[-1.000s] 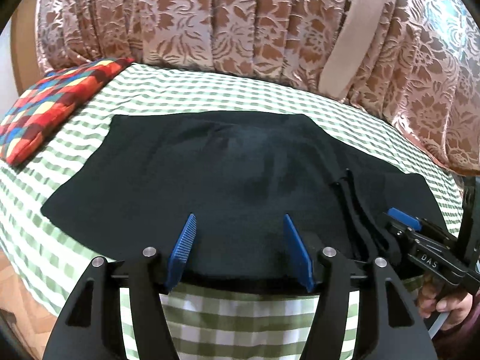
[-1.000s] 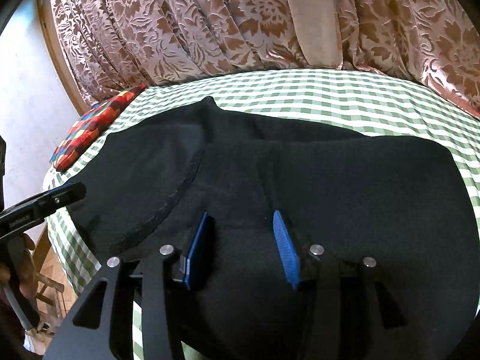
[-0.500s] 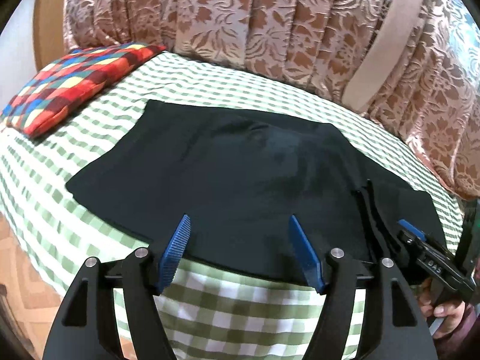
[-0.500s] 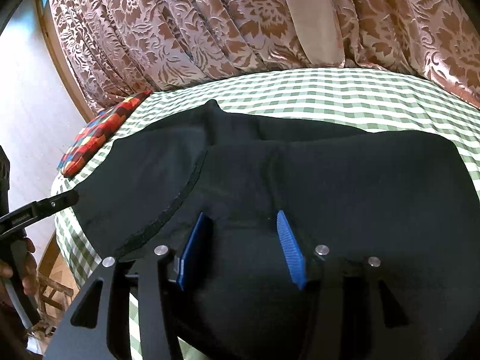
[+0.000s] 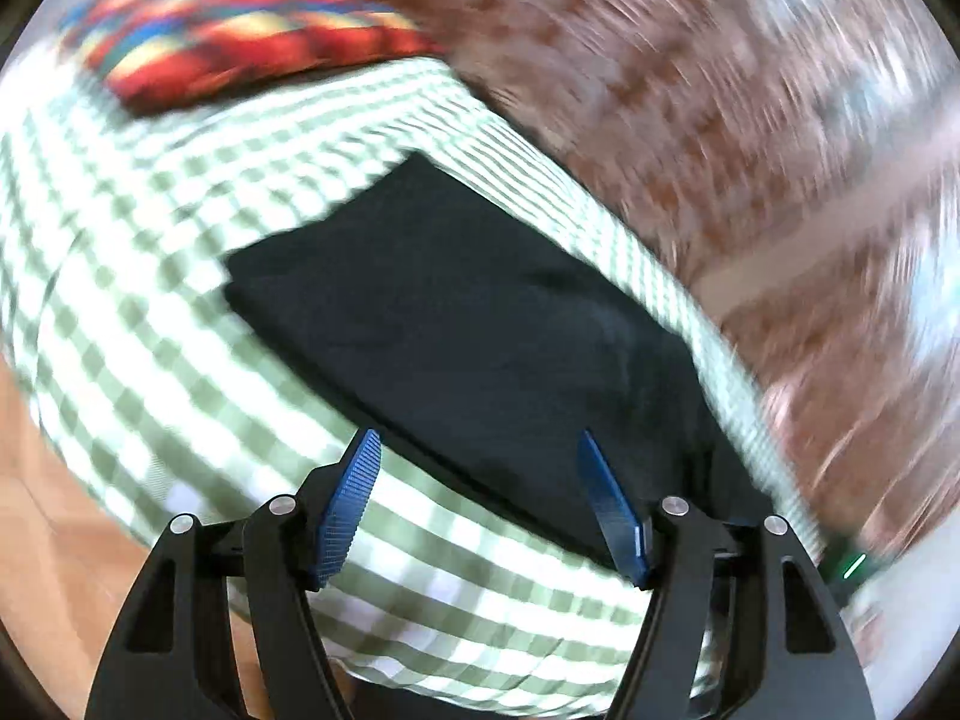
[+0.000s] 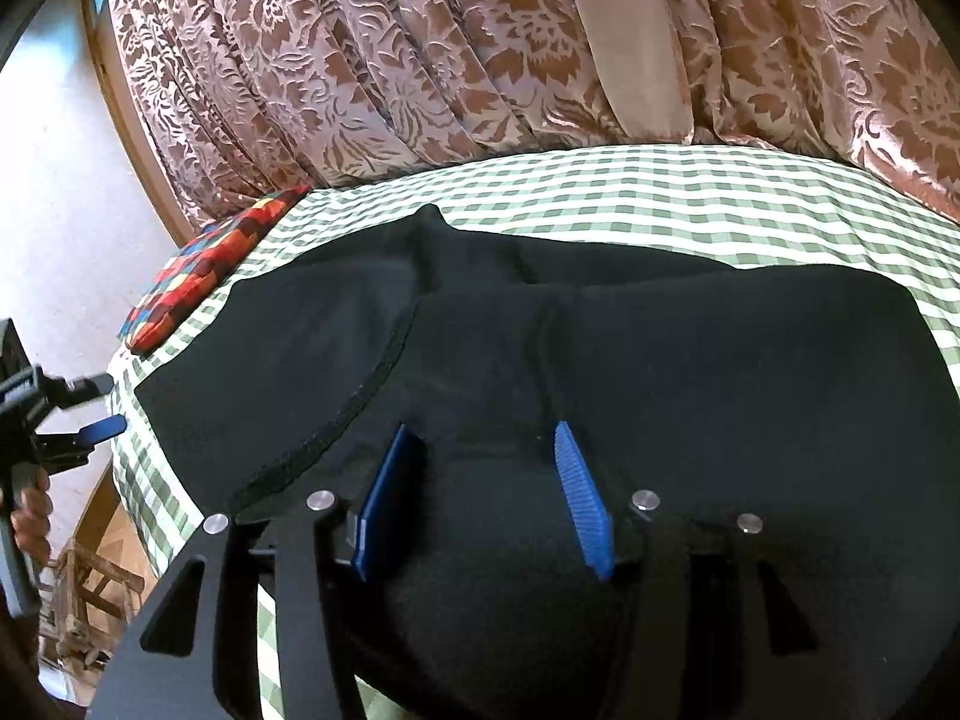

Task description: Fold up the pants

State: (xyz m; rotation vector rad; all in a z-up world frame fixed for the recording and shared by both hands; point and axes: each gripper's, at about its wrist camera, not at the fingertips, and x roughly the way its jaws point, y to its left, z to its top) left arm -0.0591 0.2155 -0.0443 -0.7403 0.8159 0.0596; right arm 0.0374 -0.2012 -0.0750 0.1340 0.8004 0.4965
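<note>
The black knit pants (image 6: 600,348) lie spread on the bed's green-and-white checked sheet (image 6: 690,192), with one panel already laid over another so a curved hemmed edge runs across the cloth near the right gripper (image 6: 480,492). That gripper hovers low over the near part of the fabric; its blue ribbed pads stand apart after having just eased wider, with cloth bulging beneath them but not visibly pinched. The left gripper (image 5: 480,504) has changed most: a second ago it faced the pants' near edge squarely, and now its view is smeared and tilted, showing the pants' far corner (image 5: 456,312) and bare sheet under its pads, which have opened a little more and hold nothing. In the right wrist view it sits off the bed's left edge (image 6: 72,420), in the person's hand. This looks like a release and reposition between folds, the left side seeking a new edge. A red patchwork cushion (image 6: 204,270) and brown floral curtain (image 6: 420,60) lie beyond.
</note>
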